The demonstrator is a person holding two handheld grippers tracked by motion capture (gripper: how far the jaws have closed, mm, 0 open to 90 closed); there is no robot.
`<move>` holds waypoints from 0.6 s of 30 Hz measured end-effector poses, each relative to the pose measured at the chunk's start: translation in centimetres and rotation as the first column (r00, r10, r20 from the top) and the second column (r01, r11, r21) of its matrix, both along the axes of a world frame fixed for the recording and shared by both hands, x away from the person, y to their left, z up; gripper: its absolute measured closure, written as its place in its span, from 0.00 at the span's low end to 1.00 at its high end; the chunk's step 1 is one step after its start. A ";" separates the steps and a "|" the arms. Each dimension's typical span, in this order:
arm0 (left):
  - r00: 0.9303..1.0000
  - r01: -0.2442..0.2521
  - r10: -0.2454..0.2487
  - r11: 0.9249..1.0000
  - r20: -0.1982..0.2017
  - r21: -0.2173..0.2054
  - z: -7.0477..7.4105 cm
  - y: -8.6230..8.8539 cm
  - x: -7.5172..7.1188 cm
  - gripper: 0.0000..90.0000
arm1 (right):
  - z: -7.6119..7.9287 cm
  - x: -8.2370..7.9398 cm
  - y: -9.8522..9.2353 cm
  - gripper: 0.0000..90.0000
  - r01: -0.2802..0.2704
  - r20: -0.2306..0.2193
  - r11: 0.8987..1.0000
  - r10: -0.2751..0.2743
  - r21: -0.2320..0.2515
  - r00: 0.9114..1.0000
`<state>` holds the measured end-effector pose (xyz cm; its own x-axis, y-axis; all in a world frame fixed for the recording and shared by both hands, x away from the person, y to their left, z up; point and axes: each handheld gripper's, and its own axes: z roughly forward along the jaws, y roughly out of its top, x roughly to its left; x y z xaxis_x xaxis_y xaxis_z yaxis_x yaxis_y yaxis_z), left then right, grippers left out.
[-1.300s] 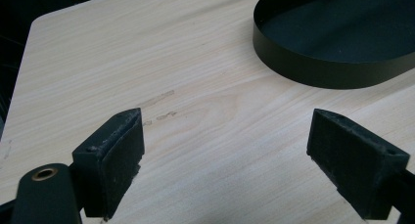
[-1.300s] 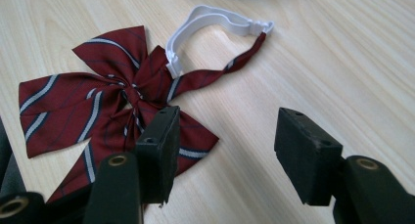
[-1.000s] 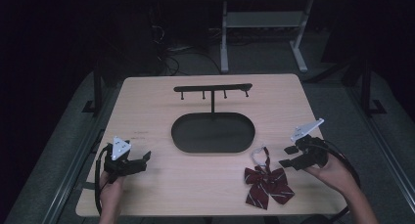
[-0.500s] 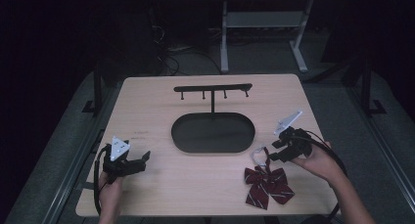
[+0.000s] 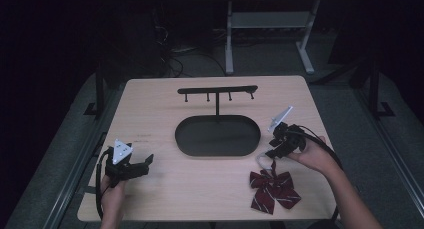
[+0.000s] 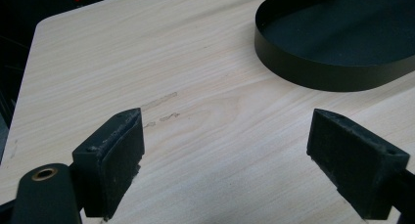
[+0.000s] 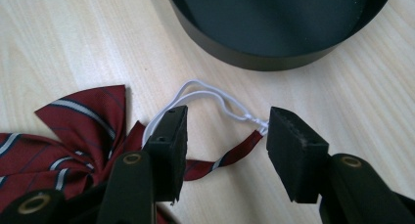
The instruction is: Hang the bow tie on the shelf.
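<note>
The right gripper (image 5: pixel 270 154) sits near the right edge of the table (image 5: pixel 150 104), just in front of the black oval tray (image 5: pixel 218 135), with its jaws straddling the white elastic loop (image 7: pixel 205 94) of the dark red striped bow tie (image 5: pixel 274 189). Its jaws have just been closing, yet a clear gap remains on both sides, so nothing is pinched so far. The bow tie lies flat near the front right corner, its loop stretching toward the tray wall.

To do this grab well, the pads should close on the loop near its small joining clip (image 7: pixel 258 122), low enough to catch both strands but not so low that they scrape the wood. The narrow red strap (image 7: pixel 230 155) lies between the jaws too; catching it together with the elastic is probably harmless, though that is hard to judge here.

The left gripper (image 5: pixel 131 167) rests near the front left corner, jaws spread wide over bare wood. Behind the tray stands a black hanger stand (image 5: pixel 218 91) with small pegs. The tray wall sits close beyond the loop and could block a forward push.
</note>
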<state>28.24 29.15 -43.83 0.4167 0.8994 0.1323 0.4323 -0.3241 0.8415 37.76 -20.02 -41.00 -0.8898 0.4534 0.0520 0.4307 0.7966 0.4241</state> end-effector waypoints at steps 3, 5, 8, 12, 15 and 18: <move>1.000 -0.003 0.003 1.000 -0.001 -0.005 0.0 0.0 0.0 0.15 | -0.4 0.5 0.0 0.57 0.002 -0.011 1.000 -0.002 -0.003 1.000; 1.000 -0.002 0.002 1.000 -0.003 -0.002 0.0 0.0 0.0 0.15 | -0.8 0.7 0.1 0.58 0.004 -0.019 1.000 -0.005 -0.017 1.000; 1.000 0.001 -0.001 1.000 -0.007 0.000 0.0 0.0 0.1 0.15 | -1.1 0.8 0.4 0.59 -0.008 -0.008 0.999 0.008 -0.041 1.000; 1.000 0.003 -0.003 1.000 -0.008 0.000 0.0 0.0 0.1 0.15 | -1.5 1.0 1.0 0.61 -0.044 -0.001 0.998 0.044 -0.049 0.999; 1.000 0.001 -0.001 1.000 -0.007 -0.003 0.0 0.0 0.1 0.15 | -2.0 1.2 1.4 0.64 -0.056 -0.005 0.996 0.055 -0.065 0.998; 1.000 0.001 -0.001 1.000 -0.010 0.000 -0.1 0.0 0.1 0.15 | -2.3 1.3 1.5 0.67 -0.062 0.010 0.995 0.063 -0.083 0.998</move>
<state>28.35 29.17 -43.90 0.4192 0.8988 0.1279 0.4401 -0.3245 0.8373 39.09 -18.48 -43.33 -0.9170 0.3989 0.0055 0.3739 0.8546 0.3603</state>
